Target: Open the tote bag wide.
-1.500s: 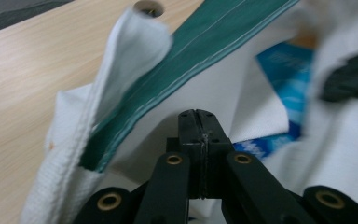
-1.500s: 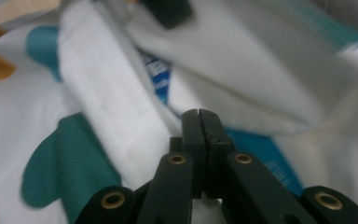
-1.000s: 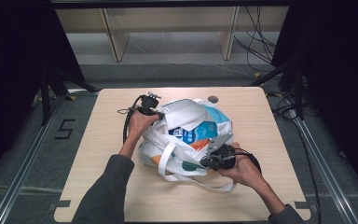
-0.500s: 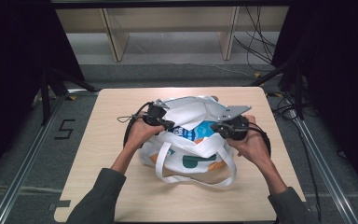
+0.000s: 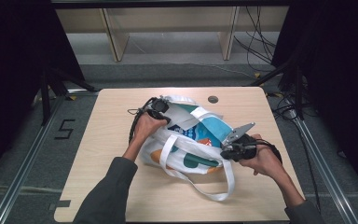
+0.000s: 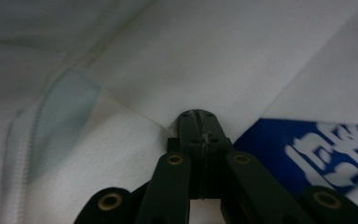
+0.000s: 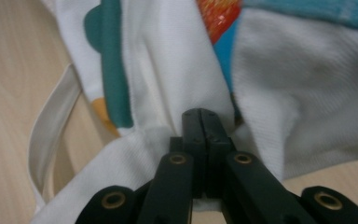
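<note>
A white tote bag [image 5: 186,156] with teal and orange shapes lies in the middle of the wooden table [image 5: 116,186]. My left gripper [image 5: 164,114] is at the bag's far left rim, shut on a fold of its white fabric [image 6: 168,60]. A blue package with white lettering [image 6: 326,149] shows beside the jaws and lies inside the bag [image 5: 200,131]. My right gripper [image 5: 226,153] is at the bag's right rim. Its jaws [image 7: 200,114] are shut on bunched white fabric [image 7: 298,93]. The bag's mouth is held apart between the two grippers.
One long white strap [image 5: 228,183] loops onto the table toward the near edge and also runs along the left of the right gripper view [image 7: 51,126]. A round cable hole [image 5: 213,99] sits in the far part of the tabletop. Cables hang off the right side.
The right gripper swung from the bag's near side to its far right, then came back toward me along the right rim. The left gripper shifted slightly right. The bag's mouth spread wider.
</note>
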